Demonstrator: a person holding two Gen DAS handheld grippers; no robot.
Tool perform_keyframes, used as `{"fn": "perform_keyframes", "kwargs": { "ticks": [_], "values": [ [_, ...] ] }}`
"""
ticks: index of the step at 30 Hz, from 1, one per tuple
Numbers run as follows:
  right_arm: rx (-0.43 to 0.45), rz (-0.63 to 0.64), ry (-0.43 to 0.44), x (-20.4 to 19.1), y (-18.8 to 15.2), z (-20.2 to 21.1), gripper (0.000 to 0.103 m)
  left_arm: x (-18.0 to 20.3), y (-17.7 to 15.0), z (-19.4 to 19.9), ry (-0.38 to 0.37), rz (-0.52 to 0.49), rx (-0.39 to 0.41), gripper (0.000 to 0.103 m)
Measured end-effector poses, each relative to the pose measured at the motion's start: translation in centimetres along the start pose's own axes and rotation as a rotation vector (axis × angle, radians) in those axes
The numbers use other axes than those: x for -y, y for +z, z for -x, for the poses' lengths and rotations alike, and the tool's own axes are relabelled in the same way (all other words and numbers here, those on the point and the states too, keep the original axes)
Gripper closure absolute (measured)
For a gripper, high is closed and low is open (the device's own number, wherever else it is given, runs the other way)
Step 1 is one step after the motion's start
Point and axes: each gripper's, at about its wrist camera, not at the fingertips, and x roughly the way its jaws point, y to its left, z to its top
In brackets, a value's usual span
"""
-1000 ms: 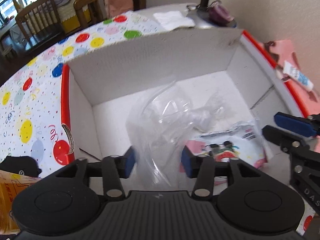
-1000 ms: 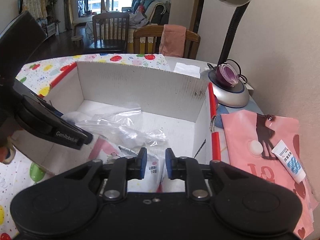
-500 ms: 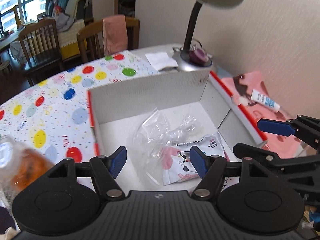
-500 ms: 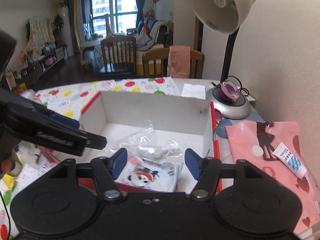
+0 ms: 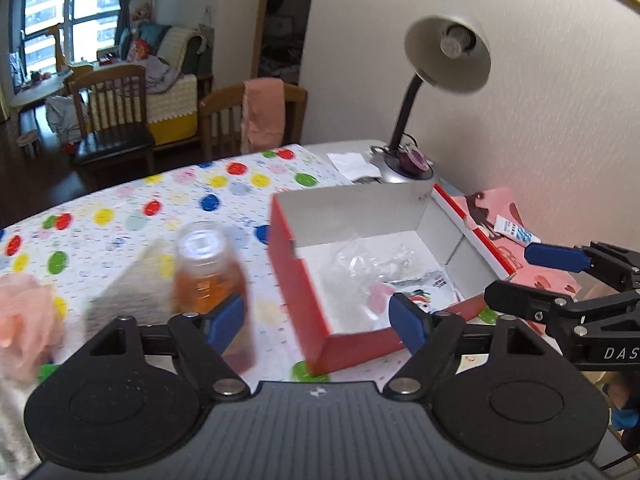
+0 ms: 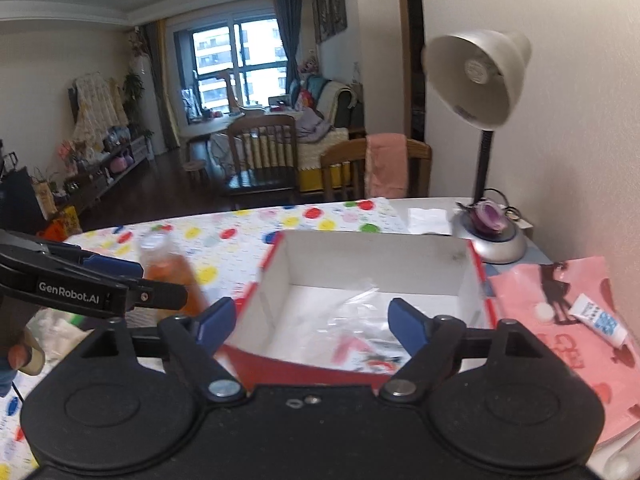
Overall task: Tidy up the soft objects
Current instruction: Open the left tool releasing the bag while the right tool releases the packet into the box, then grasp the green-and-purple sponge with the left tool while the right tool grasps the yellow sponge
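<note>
**Both grippers free above the red box**

Lying at the far left of the left wrist view was a blurred peach-pink fluffy cloth on the balloon-print tablecloth. Just right of it stood a clear plastic bottle of orange liquid with a pale cap, partly behind the left gripper's blue left pad. That gripper's jaws were opening, with nothing pressed between the pads; the near corner of the red cardboard box with a white inside showed through the gap. Inside the box, centre right of the frame, lay a crumpled clear plastic bag and, touching it, a white-and-pink printed soft packet. At the right edge the right gripper reached in, its jaws spread.

In the right wrist view the left gripper entered from the left edge, the bottle behind it. Lower centre, the right gripper's jaws were likewise opening and empty, framing the box with the clear bag and packet inside. Further right a grey desk lamp stood over a pink printed sheet carrying a small white-and-blue tube.
</note>
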Motion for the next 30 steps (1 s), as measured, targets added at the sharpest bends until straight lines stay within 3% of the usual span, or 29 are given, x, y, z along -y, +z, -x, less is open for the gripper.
{"fn": "perform_keyframes", "kwargs": {
  "ticks": [9,13,19,30],
  "values": [
    [-0.005,0.039,0.054,-7.5,-0.9,-0.1,0.015,-5.6,-2.7,6.3,0.024,0.038,0.068,0.018],
    [-0.012,0.065,0.093,-10.7,-1.6,-0.3,0.010,-7.9,-3.9,8.3,0.002,0.048,0.090,0.002],
    [-0.052,0.102,0.151,-15.5,-3.3,-1.0,0.005,-10.9,-5.7,10.5,-0.018,0.061,0.122,0.000],
    [-0.146,0.176,0.242,-21.9,-6.6,-4.4,0.004,-18.9,-8.8,10.9,0.082,0.147,0.071,0.000]
  ]
}}
